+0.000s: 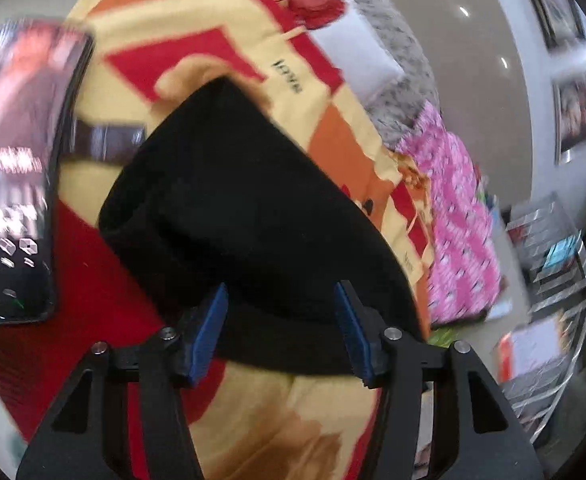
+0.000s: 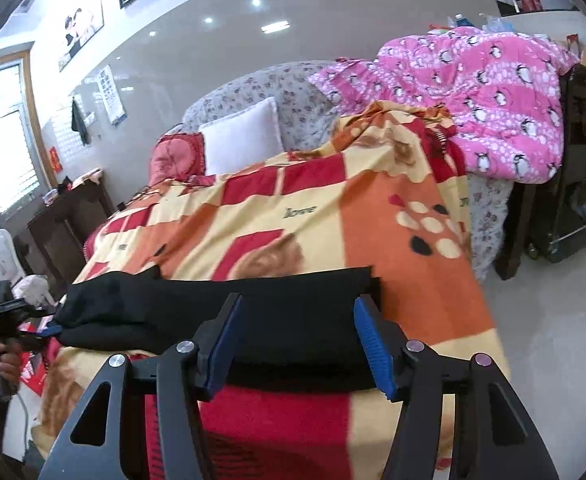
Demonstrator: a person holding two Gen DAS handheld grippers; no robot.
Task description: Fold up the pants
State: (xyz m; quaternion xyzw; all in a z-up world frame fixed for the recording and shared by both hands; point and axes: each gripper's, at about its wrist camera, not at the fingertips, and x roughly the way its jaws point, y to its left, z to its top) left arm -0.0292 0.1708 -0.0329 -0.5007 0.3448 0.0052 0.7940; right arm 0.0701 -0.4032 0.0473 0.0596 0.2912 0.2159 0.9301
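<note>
The black pants [image 1: 237, 216] lie folded in a long band on the red, orange and cream blanket [image 1: 221, 52]. In the right wrist view they [image 2: 253, 312] stretch across the near edge of the bed. My left gripper [image 1: 281, 332] is open, its blue pads [image 1: 209, 336] above the near end of the pants with nothing between them. My right gripper [image 2: 297, 344] is open, its pads [image 2: 373, 344] spread over the right part of the pants. The left gripper also shows in the right wrist view [image 2: 49, 328] at the pants' left end.
A pink penguin quilt [image 2: 473, 96] is heaped at the bed's far right. A white pillow [image 2: 241, 136] and a red cushion [image 2: 173, 156] lie at the head. A dark flat packet [image 1: 13, 184] lies left of the pants. A wire rack [image 1: 549, 292] stands on the floor.
</note>
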